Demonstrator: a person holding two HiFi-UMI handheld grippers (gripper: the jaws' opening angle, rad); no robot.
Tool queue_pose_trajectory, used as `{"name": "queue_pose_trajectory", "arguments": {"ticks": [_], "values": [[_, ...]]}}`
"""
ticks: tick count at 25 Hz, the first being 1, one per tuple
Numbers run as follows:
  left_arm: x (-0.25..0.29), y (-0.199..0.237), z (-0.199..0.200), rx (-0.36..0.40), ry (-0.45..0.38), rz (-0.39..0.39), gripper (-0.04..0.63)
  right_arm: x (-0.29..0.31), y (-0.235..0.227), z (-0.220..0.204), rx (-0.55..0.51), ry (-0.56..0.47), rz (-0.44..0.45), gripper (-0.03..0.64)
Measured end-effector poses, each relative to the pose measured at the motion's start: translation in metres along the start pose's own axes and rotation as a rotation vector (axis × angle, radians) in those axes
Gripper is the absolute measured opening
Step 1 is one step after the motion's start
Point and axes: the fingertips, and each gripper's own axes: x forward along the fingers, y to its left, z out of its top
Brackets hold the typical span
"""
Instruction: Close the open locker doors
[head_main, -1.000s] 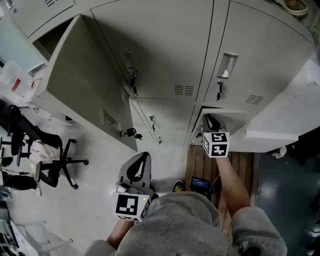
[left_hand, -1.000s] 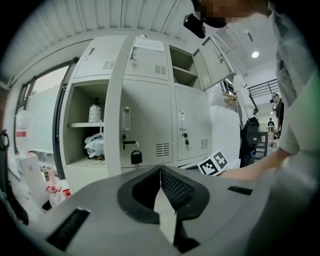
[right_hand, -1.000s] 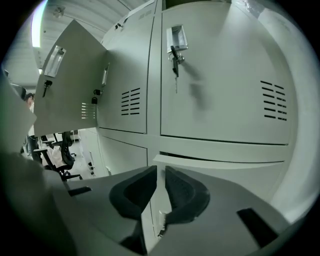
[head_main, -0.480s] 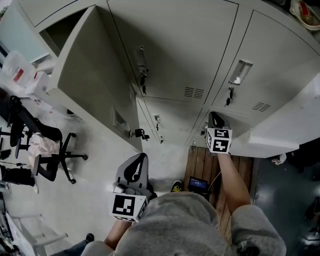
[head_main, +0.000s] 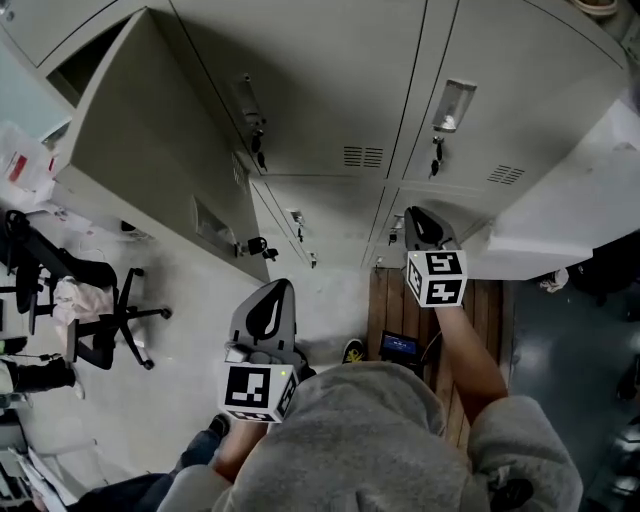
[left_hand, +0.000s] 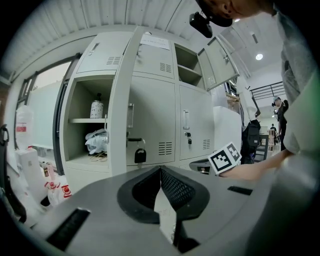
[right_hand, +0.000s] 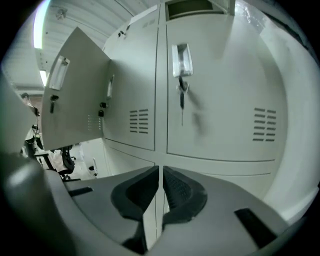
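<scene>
A bank of grey lockers fills the head view. One tall door stands swung out at the left, and a pale door leaf juts out at the right. My right gripper is up against the closed lower locker fronts. Its jaws have just been closing and are shut with nothing between them, facing closed doors, with the open door at their left. My left gripper hangs lower and further back, shut and empty. In front of it are an open shelved compartment and a padlock.
An office chair stands on the floor at the left. A wooden board with a small screen lies under the right arm. Upper locker doors hang open, and a person stands at the far right.
The right gripper has lifted a little along the lower locker fronts. The left gripper has stayed about where it was. The head camera has shifted slightly.
</scene>
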Motion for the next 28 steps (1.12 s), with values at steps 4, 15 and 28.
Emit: {"name": "queue_pose_trajectory", "arguments": {"ticks": [4,15,28], "values": [[0.007,-0.008,0.004,0.003,-0.008,-0.026,0.009,-0.061,0.009,0.039,0.057,-0.073,0.051,0.046],[0.021,-0.037,0.016,0.029,0.000,-0.065,0.009,-0.165,0.021,0.102,0.087,-0.198,0.085,0.046],[0.002,-0.021,0.030,0.039,-0.043,0.004,0.009,-0.160,0.047,0.118,0.060,-0.216,0.161,0.046]]}}
